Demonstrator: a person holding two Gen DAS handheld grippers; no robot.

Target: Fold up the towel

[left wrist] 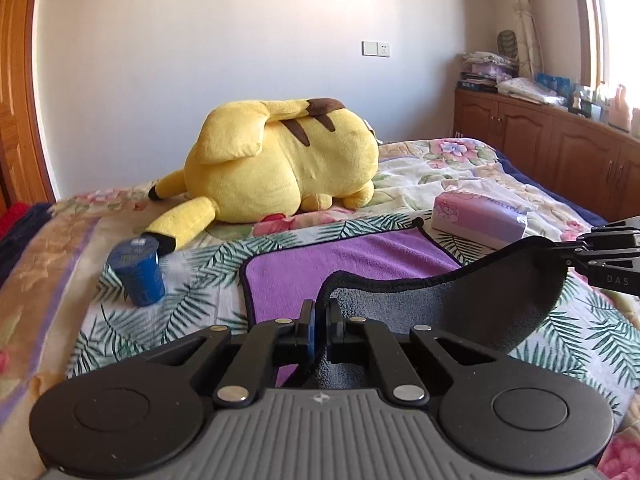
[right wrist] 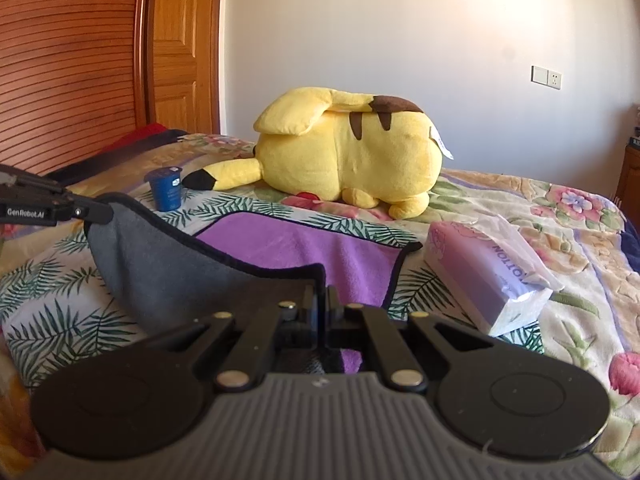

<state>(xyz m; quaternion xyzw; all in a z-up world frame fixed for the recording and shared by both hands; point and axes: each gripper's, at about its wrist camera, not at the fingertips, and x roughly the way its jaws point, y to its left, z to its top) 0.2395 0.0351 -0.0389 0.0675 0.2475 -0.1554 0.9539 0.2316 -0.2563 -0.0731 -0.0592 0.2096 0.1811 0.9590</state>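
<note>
Both near corners lifted, left gripper (left wrist: 319, 322) and right gripper (right wrist: 321, 308) each clamped on towel (left wrist: 352, 264); carry them level, land square on far edge.

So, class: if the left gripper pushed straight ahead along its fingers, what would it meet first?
Beyond the towel clamped in the left gripper, probably the yellow plush toy; depth is uncertain.

Daylight is streaming in from the window (left wrist: 600, 20), brightening the wall (right wrist: 400, 20); fisheye distortion is bowing the wardrobe (right wrist: 60, 60) edges; corners are darkening; nearby gripper bodies are blurring slightly.
</note>
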